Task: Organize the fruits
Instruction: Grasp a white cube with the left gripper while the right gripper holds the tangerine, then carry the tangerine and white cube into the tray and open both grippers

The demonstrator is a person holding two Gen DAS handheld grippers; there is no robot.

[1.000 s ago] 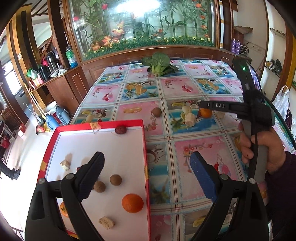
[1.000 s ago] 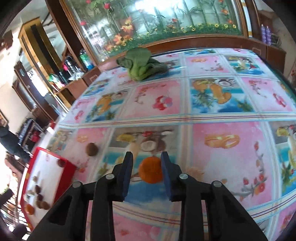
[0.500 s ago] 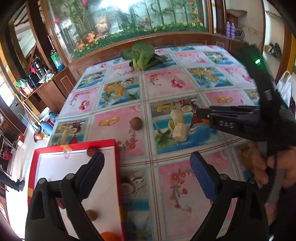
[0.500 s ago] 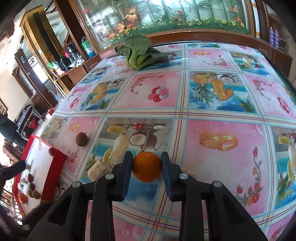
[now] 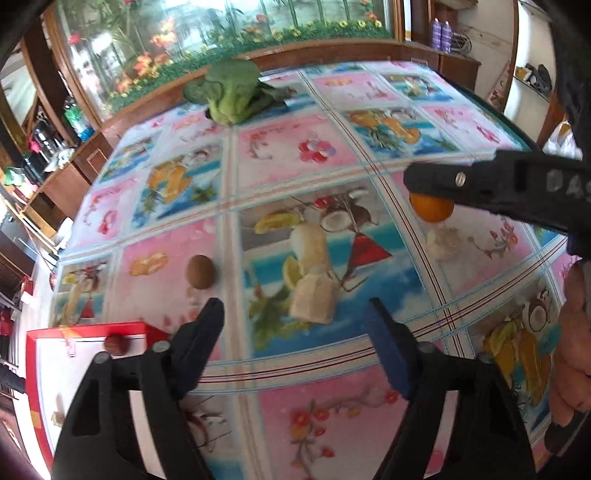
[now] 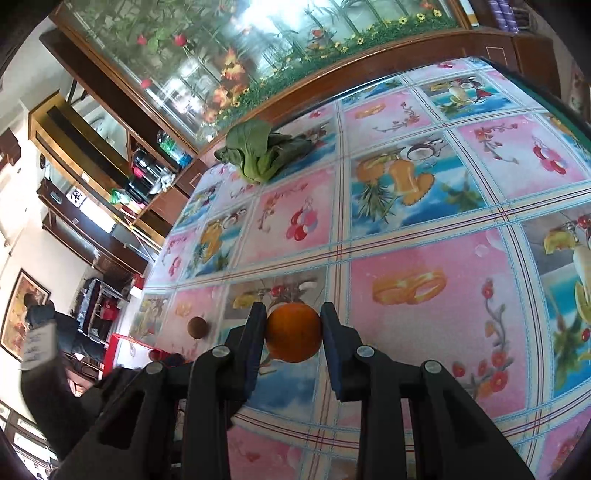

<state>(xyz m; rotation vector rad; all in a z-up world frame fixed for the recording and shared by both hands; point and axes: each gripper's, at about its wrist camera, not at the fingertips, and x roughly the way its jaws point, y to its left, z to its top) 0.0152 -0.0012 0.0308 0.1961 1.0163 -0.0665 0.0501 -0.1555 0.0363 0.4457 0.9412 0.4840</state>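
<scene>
Tablecloth (image 5: 288,155) with fruit-print squares covers the table before a planted glass cabinet (image 5: 221,33). Red box (image 5: 33,373) has slid toward the left corner. Right gripper (image 6: 293,334) grips the orange (image 6: 293,332), now lifted. Left gripper (image 5: 295,332), closing on nothing, nears the banana piece (image 5: 314,299).

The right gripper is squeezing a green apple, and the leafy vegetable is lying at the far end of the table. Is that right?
Not quite. The right gripper is squeezing an orange, not a green apple; the right wrist view shows the round orange fruit pressed between its two pads. The rest holds: the leafy vegetable does lie at the far end of the table.
</scene>
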